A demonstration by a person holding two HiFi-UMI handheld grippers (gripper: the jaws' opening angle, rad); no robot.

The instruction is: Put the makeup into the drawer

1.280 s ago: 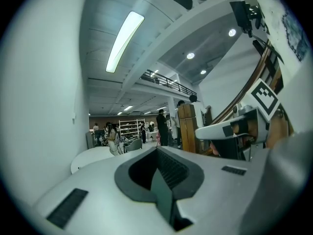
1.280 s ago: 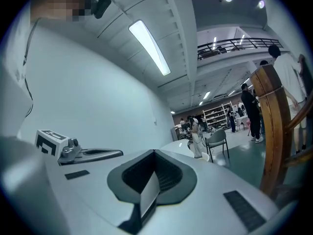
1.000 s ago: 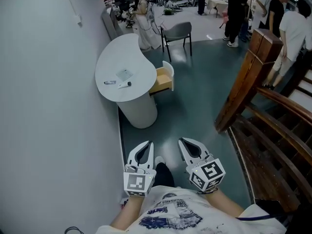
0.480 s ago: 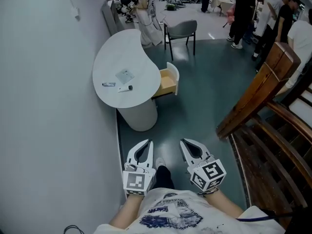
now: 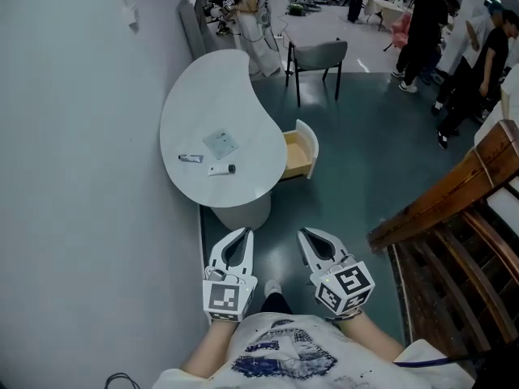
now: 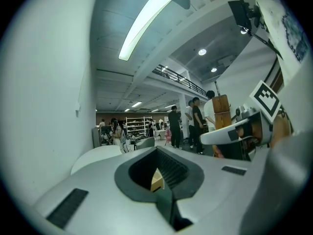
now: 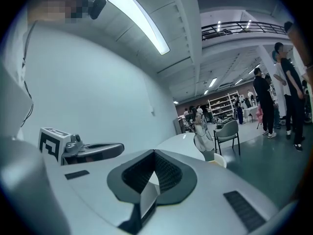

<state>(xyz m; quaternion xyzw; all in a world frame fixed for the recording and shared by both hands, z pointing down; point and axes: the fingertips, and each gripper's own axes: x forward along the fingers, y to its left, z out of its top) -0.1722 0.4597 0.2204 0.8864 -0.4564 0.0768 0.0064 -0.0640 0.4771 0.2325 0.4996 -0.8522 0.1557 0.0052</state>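
Three makeup items point(image 5: 220, 143) outside open drawer point(image 5: 298, 154)

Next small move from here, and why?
Probably step closer to the white table first. The left hand-held gripper and right hand-held gripper are shut and empty, well short of it, while the dark-tipped white tube, small tube and square packet lie on its top. The drawer already stands open.

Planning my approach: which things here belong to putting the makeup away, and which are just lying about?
Job: small tube, capped tube, flat square item, open drawer, white table.
Lying about: grey chair, wooden railing, people behind.
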